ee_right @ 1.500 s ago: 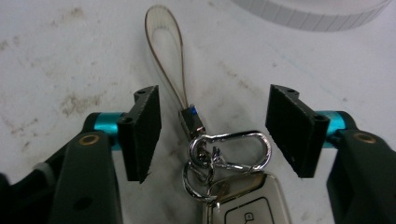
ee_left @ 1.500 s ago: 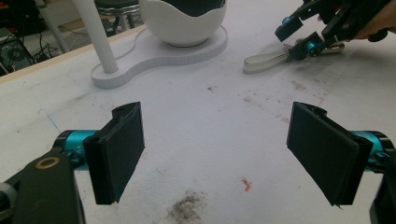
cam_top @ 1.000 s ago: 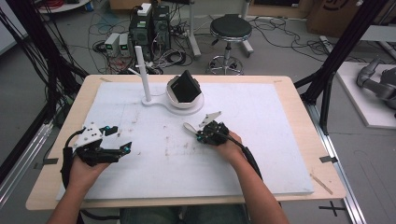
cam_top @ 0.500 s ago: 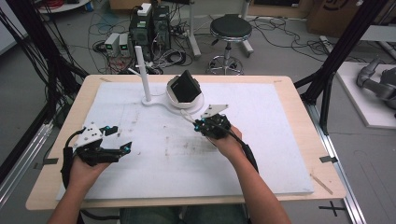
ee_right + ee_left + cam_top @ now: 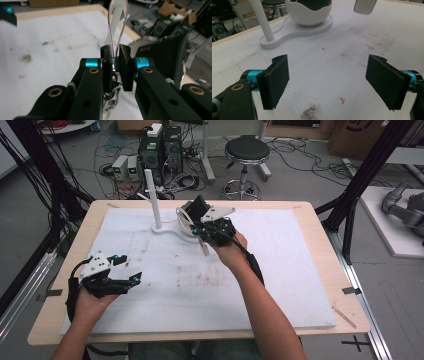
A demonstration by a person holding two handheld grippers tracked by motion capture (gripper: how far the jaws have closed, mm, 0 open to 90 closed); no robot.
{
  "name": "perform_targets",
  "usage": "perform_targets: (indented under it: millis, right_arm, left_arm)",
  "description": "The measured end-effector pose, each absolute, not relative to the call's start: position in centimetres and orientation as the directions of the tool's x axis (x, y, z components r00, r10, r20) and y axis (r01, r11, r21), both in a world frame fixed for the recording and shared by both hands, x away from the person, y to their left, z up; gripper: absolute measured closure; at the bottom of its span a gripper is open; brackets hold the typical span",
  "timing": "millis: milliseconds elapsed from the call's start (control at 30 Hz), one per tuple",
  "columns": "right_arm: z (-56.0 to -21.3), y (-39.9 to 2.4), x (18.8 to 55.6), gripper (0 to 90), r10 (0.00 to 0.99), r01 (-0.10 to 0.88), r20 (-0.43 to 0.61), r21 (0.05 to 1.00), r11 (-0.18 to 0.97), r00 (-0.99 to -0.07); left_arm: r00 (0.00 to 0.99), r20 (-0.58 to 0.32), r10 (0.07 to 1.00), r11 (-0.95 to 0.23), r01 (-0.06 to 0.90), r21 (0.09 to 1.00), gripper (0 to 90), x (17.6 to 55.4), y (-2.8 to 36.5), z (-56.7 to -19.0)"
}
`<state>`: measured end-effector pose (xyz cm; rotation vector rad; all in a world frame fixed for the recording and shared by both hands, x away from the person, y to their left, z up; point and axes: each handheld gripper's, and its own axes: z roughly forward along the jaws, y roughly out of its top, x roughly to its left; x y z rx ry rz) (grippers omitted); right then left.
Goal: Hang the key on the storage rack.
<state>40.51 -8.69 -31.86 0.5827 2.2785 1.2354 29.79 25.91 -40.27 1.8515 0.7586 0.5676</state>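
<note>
Right gripper view, right gripper (image 5: 114, 65) fingers clenched on wire loop (image 5: 117, 30), left gripper (image 5: 329, 82) fingers spread wide

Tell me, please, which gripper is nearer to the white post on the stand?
The right. The right gripper is raised just to the right of the white post, beside the stand's cup, while the left gripper sits well back toward the table's near left.

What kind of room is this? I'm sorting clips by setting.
Probably a lab or workshop: a white-topped table framed by black struts, computers and tangled cables on the floor, a round stool behind.
</note>
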Motion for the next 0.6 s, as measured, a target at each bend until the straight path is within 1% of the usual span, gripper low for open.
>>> perform_targets:
  millis: [300, 433, 600]
  right_arm:
    - [-28.6, -4.7, 42.3, 83.2, 0.560, 0.093, -0.248, 0.855, 0.510, -0.790]
    - [-27.9, -3.0, 43.0, 83.2, 0.557, 0.077, -0.268, 0.852, 0.518, -0.786]
    - [-27.7, -1.5, 44.2, 83.2, 0.558, 0.086, -0.279, 0.838, 0.539, -0.782]
  left_arm:
    - [0.688, 0.047, 0.724, -0.284, 0.235, 0.929, 19.1, 29.8, 26.0, -40.1]
    - [0.689, 0.045, 0.723, -0.280, 0.234, 0.931, 19.0, 29.8, 26.1, -40.1]
    - [0.678, 0.043, 0.734, -0.275, 0.239, 0.931, 19.0, 29.8, 26.5, -40.0]
